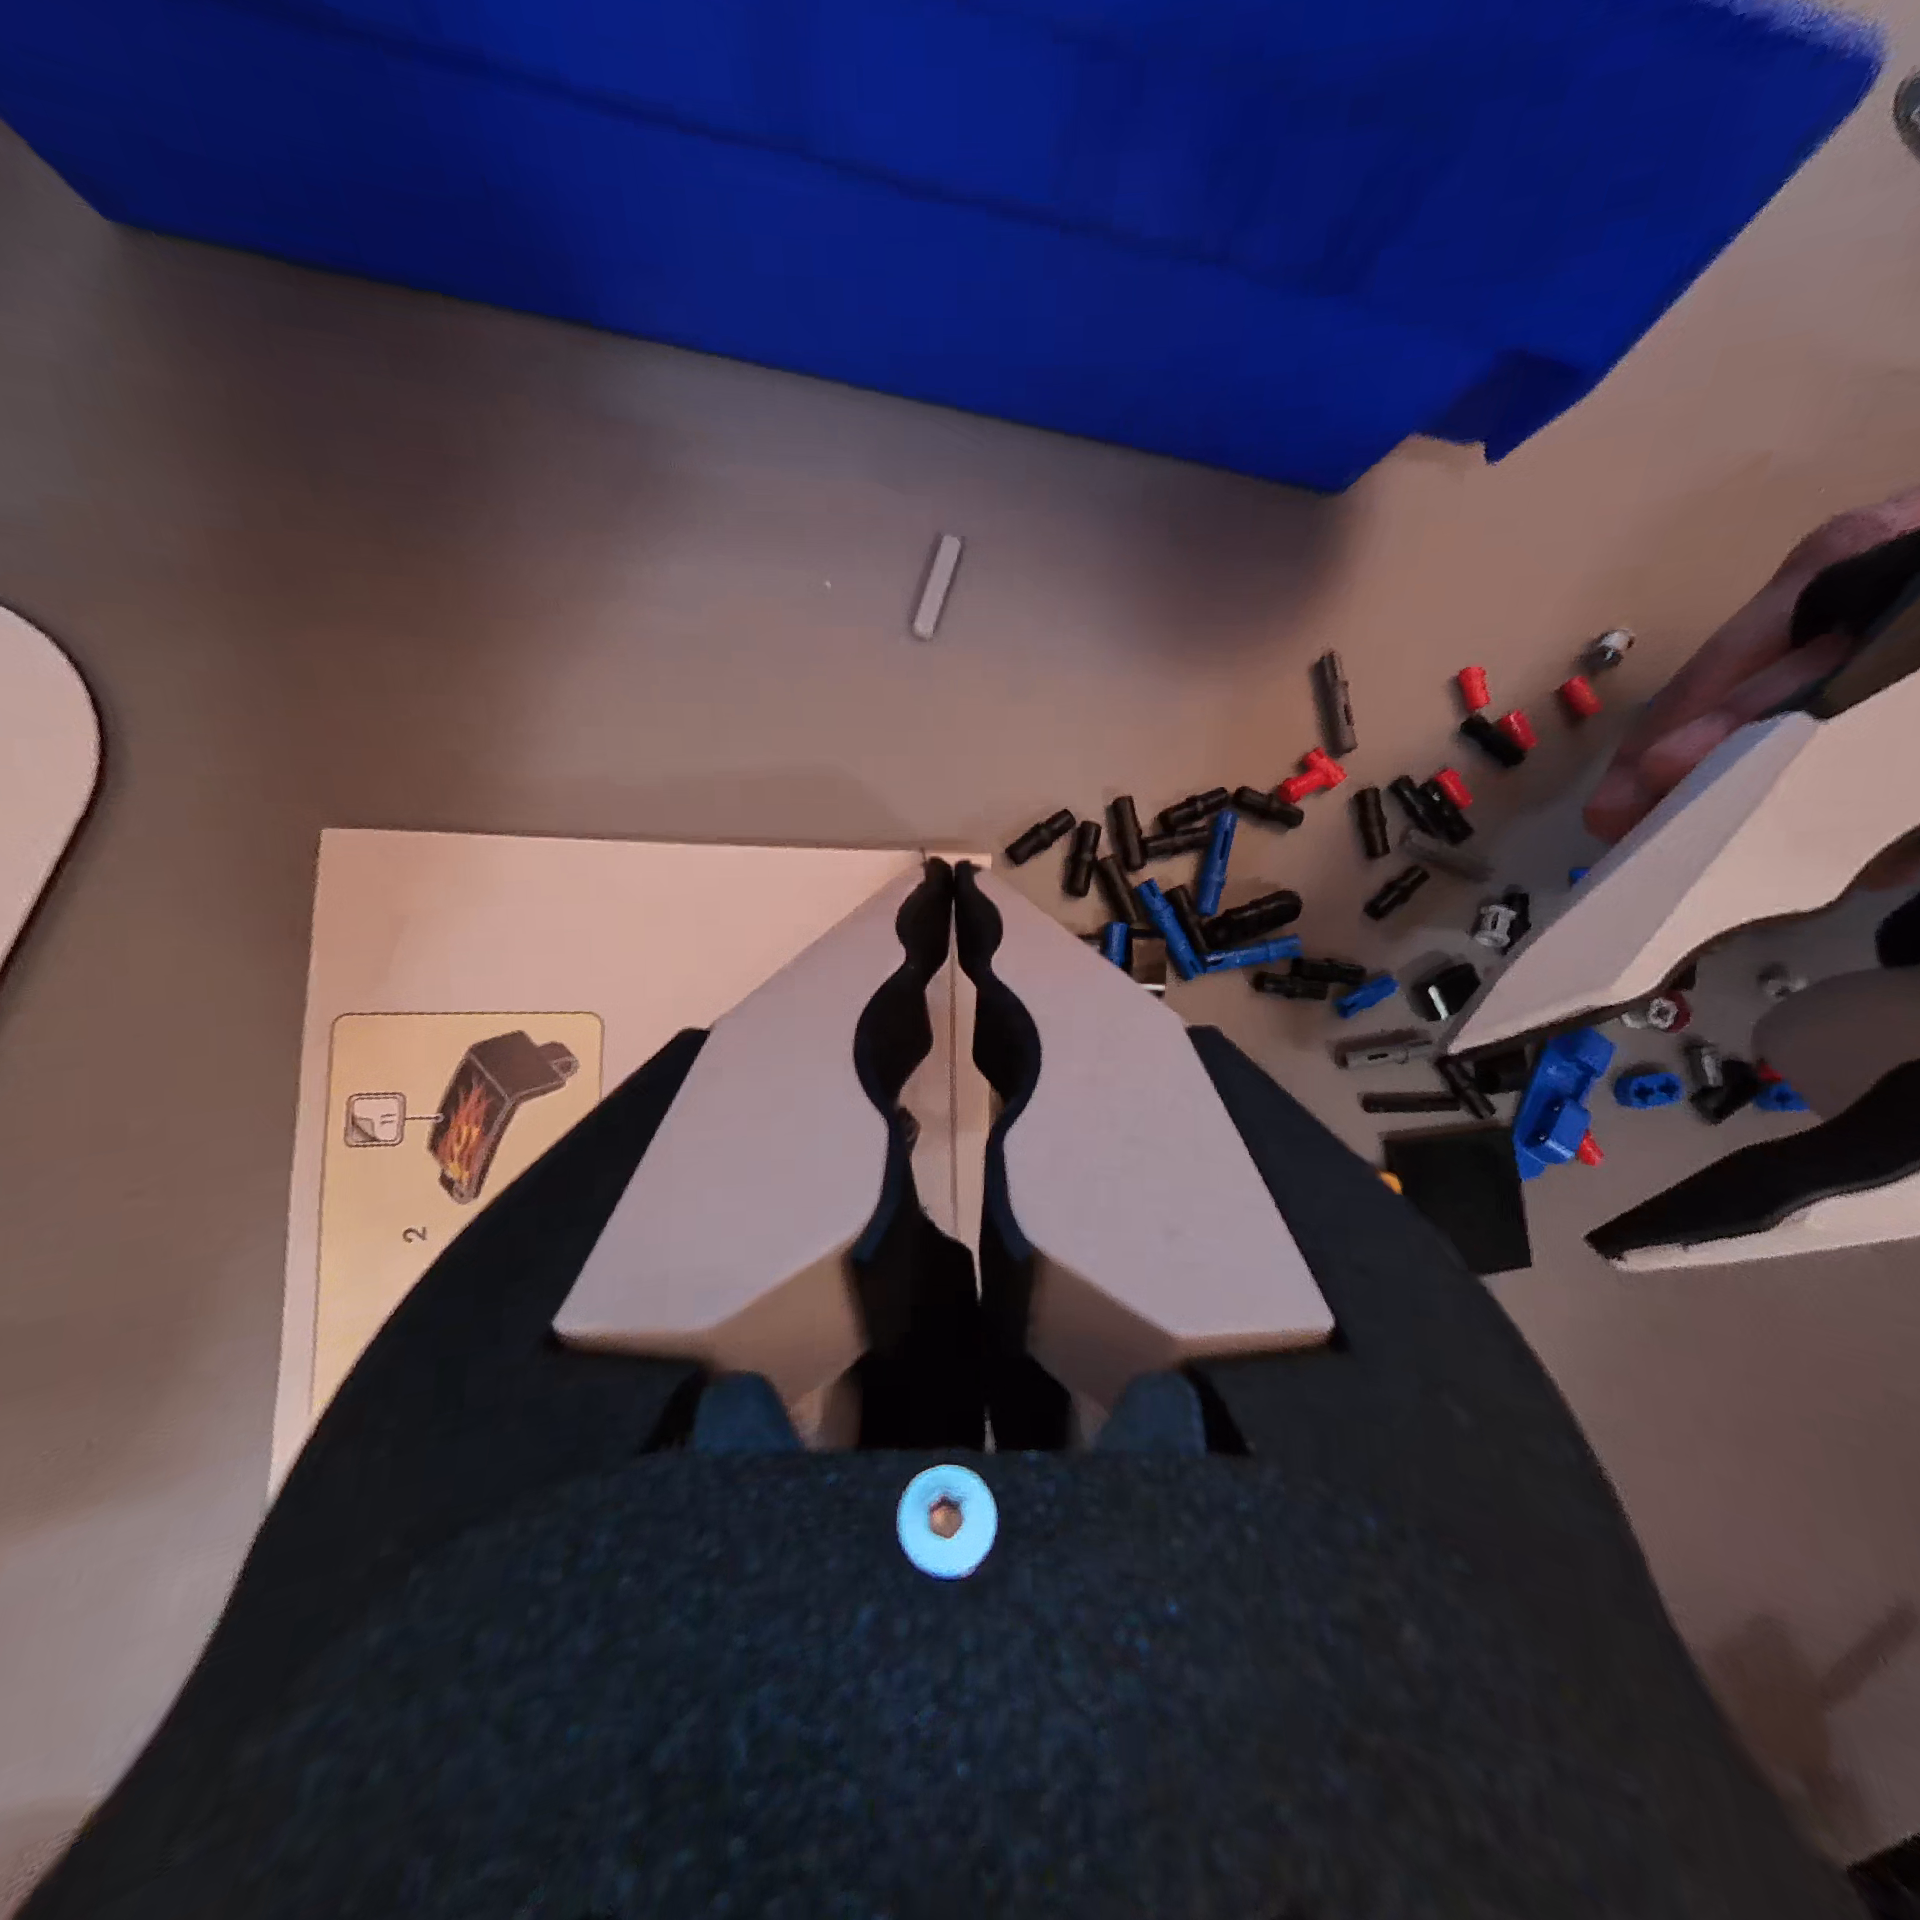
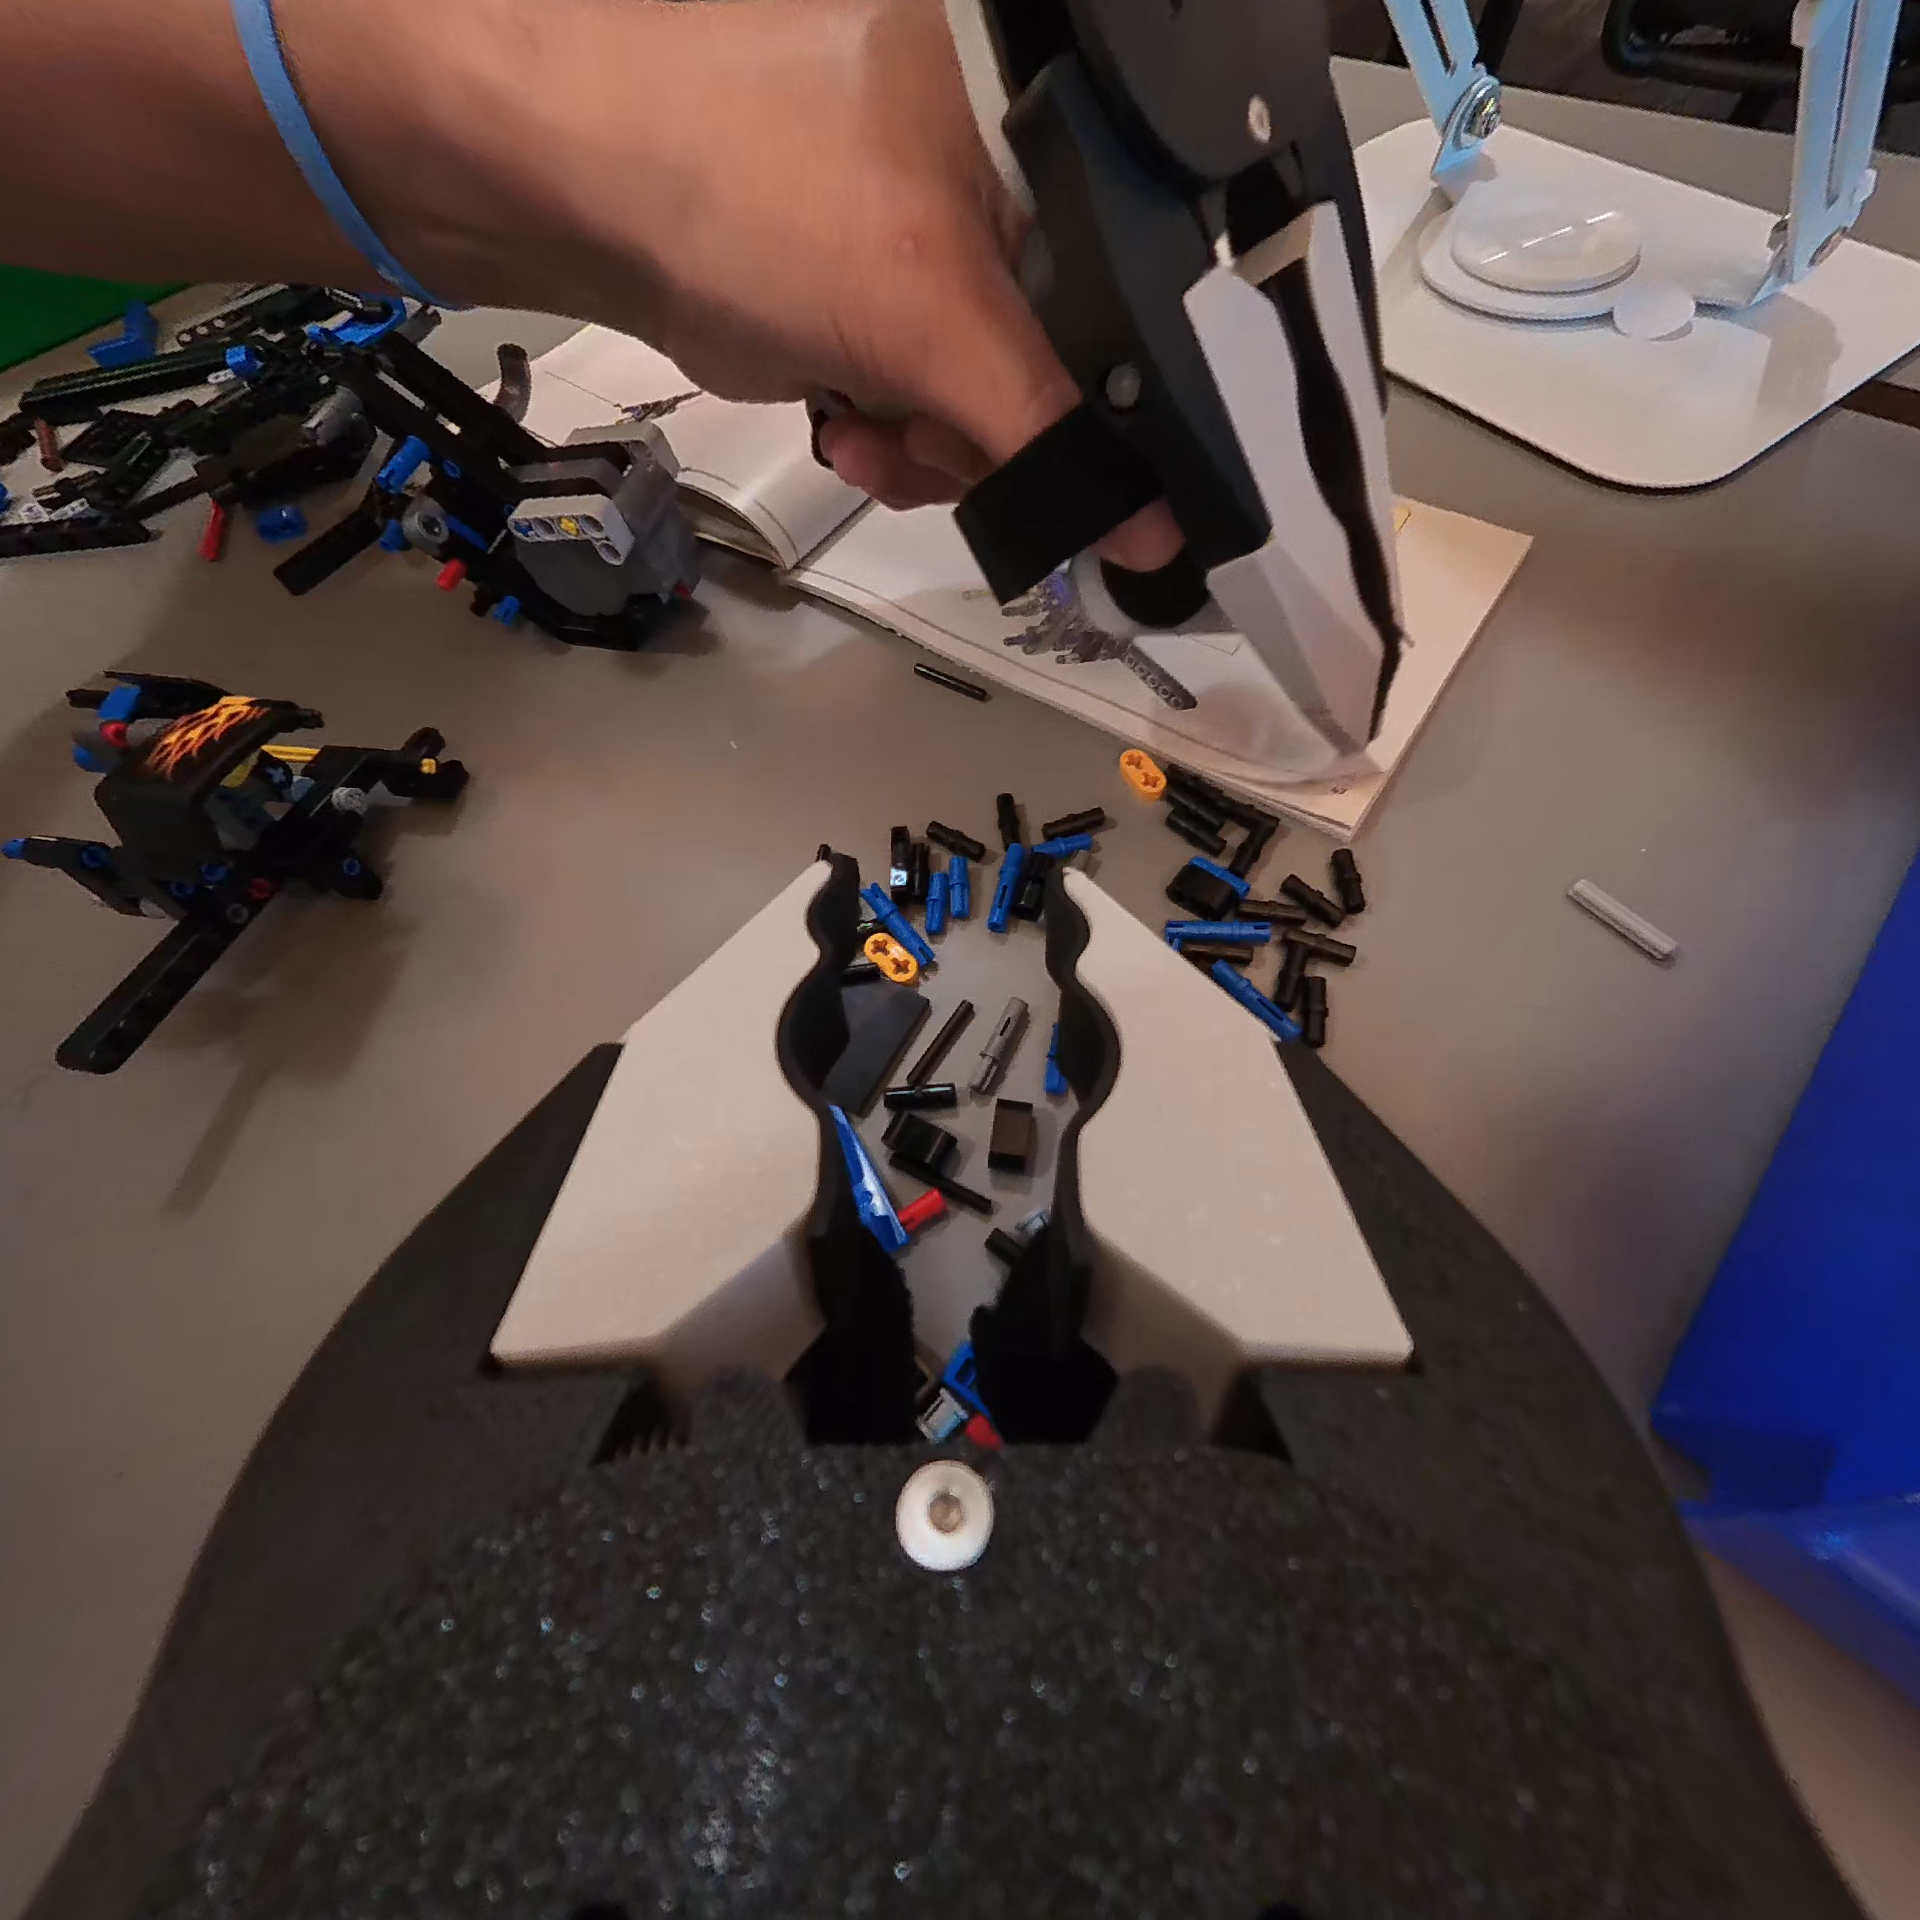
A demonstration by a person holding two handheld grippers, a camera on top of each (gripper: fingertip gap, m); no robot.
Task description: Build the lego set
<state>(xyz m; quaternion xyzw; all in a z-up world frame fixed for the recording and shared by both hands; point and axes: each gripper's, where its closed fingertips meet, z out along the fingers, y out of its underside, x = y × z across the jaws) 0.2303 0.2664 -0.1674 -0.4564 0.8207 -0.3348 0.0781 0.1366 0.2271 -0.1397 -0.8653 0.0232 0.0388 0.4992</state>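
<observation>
My left gripper [image 1: 954,873] is shut, tips down on the open instruction booklet [image 1: 520,935]. A thin page edge runs between its jaws, so it seems to pinch a page. The right wrist view shows it [image 2: 1377,727] with a page curling under it. My right gripper [image 2: 945,873] is open and empty, hovering over a scatter of loose black, blue and red pins [image 2: 1247,935]. It also shows in the left wrist view [image 1: 1527,1143], above a blue piece [image 1: 1553,1101]. The pins [image 1: 1195,894] lie right of the booklet.
A black assembly with a flame sticker [image 2: 208,790] and a larger black-grey chassis [image 2: 468,488] sit at the left. A blue bin [image 1: 935,208] stands beyond the booklet, also at right [image 2: 1818,1247]. A grey axle [image 1: 935,587] lies alone. A white stand base [image 2: 1662,364] is behind. The blue piece [image 1: 1553,1101] is about 7 cm from my right fingertips.
</observation>
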